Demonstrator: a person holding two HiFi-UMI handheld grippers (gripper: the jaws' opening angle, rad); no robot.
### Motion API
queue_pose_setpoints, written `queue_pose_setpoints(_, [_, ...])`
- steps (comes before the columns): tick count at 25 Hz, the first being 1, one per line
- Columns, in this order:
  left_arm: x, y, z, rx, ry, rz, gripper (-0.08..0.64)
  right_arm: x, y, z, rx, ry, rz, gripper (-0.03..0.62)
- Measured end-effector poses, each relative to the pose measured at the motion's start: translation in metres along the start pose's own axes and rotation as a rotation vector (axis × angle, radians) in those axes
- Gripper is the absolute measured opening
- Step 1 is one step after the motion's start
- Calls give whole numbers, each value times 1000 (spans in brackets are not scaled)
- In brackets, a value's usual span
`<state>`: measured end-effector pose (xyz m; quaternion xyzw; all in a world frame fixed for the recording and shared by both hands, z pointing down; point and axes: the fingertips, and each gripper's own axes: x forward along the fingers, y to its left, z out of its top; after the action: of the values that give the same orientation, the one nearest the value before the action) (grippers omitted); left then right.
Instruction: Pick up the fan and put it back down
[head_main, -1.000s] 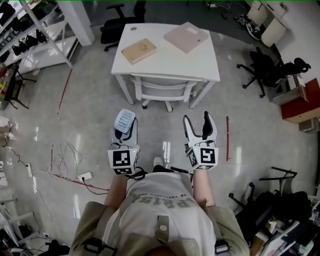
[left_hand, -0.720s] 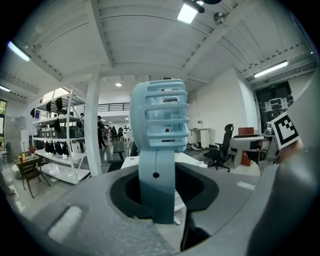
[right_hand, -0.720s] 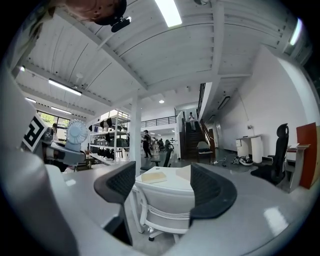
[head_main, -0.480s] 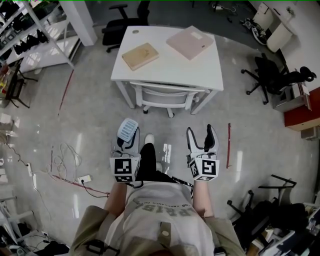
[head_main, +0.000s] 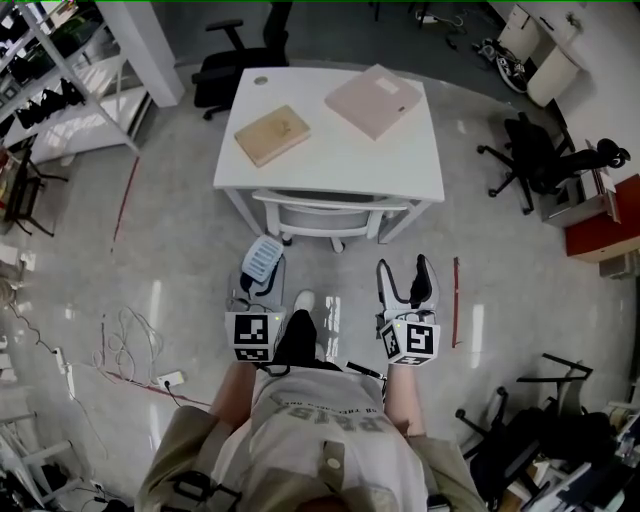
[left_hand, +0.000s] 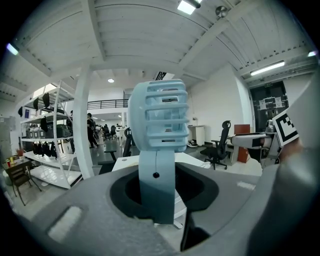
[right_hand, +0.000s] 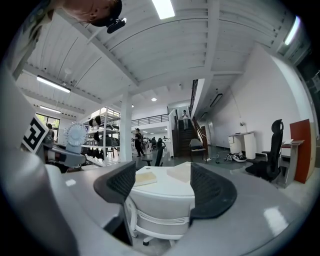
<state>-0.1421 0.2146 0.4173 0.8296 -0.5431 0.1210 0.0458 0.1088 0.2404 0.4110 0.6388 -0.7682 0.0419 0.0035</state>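
Left gripper (head_main: 258, 283) held fwd, tipped slightly down, jaws clamping stem of pale-blue plastic handheld fan (left_hand: 159, 120), grille head above them. Right gripper (head_main: 407, 284) level alongside, jaws wide, empty.

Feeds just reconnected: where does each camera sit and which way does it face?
Head view: on the head, steeply down at white table; shows torso, left tongs, right tongs.
Left gripper view: on left tongs, facing the table; jaws grip fan.
Right gripper view: on right tongs, facing the table; jaws open.
All share the table.
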Motion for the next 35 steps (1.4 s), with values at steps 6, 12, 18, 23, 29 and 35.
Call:
queue_pose_setpoints(6, [57,28,21,16,-19,-14,124,58,-12,17,10,-35,-23,319])
queue_pose_setpoints(12, [107,57,39,16,-41,-35,124,116,-16,30,5,-63,-42,318])
queue_pose_setpoints(18, [147,83,54,20,-62,-60,124,164,-11,43,-4,-92,-48,319])
queue_pose_setpoints(23, [173,95,57,20,-51,-85,124,189,-9,42,-1,-87,-57,319])
queue_pose_setpoints(29, [194,94,47,4,-16,-102,124,202,-20,27,40,-58,-82,318])
queue_pose_setpoints(35, [213,87,33,3,32,-131,124,214,-34,13,57,-25,-101,318])
